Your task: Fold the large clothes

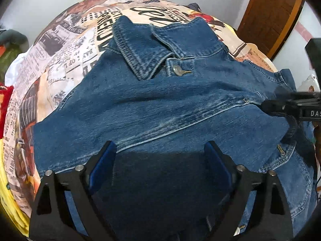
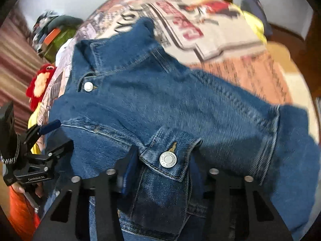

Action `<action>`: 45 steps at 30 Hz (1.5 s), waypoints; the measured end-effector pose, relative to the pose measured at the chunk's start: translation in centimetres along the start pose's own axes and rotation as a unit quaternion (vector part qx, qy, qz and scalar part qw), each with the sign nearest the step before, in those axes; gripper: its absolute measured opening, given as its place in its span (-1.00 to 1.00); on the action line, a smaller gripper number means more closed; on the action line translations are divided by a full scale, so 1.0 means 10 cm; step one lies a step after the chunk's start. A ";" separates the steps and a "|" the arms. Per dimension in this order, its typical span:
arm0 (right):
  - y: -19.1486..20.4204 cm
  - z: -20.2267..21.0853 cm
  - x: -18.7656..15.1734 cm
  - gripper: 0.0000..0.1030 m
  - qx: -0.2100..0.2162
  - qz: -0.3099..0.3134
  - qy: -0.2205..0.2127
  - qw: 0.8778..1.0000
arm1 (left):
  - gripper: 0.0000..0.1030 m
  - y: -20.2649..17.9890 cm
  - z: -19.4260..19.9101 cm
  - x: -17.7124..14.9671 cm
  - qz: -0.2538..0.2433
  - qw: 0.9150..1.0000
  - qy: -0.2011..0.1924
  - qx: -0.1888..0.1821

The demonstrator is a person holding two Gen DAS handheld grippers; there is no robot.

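A blue denim jacket lies on a bed covered by a newspaper-print sheet, collar at the far side. My left gripper is open, its blue-padded fingers apart just above the jacket's near part, holding nothing. My right gripper holds the jacket between its fingers at a buttoned flap, and the cloth bunches there. In the left wrist view the right gripper reaches in from the right edge onto the jacket. In the right wrist view the left gripper stands open at the left.
The print sheet spreads beyond the jacket. A red plush toy and a green bag sit at the bed's left side. A brown wooden door stands at the back right. A yellow edge runs along the near left.
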State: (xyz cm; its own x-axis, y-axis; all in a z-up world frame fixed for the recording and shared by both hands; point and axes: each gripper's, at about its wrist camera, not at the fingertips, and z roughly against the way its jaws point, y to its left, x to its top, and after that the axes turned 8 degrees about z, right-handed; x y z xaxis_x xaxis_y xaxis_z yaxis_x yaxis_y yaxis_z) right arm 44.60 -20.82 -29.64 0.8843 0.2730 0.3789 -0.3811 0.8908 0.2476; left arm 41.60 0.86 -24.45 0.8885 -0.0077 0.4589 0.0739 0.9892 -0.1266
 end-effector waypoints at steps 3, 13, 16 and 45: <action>0.07 0.21 0.06 -0.27 -0.032 0.030 -0.039 0.998 | 0.77 -0.03 -0.01 0.02 -0.006 1.000 0.004 0.000; 0.22 0.01 -0.01 -0.07 -0.126 0.103 -0.018 0.987 | 0.81 -0.09 -0.06 0.02 -0.010 1.000 -0.007 0.003; 0.13 -0.05 -0.10 0.45 -0.154 0.088 -0.002 0.984 | 0.81 -0.09 -0.05 0.01 -0.010 1.000 -0.008 0.004; -1.43 1.58 -1.61 0.46 -0.004 -0.274 -0.088 0.958 | 0.81 -0.87 0.71 -0.04 -0.019 0.996 -0.073 -0.051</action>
State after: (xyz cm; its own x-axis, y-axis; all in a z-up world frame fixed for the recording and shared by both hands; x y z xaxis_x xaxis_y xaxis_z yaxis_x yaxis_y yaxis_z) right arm 31.56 -43.68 -25.19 0.8912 -0.3017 0.3387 0.1307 0.8858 0.4453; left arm 37.41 -6.67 -17.25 0.8097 -0.0165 0.5867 0.1583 0.9687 -0.1913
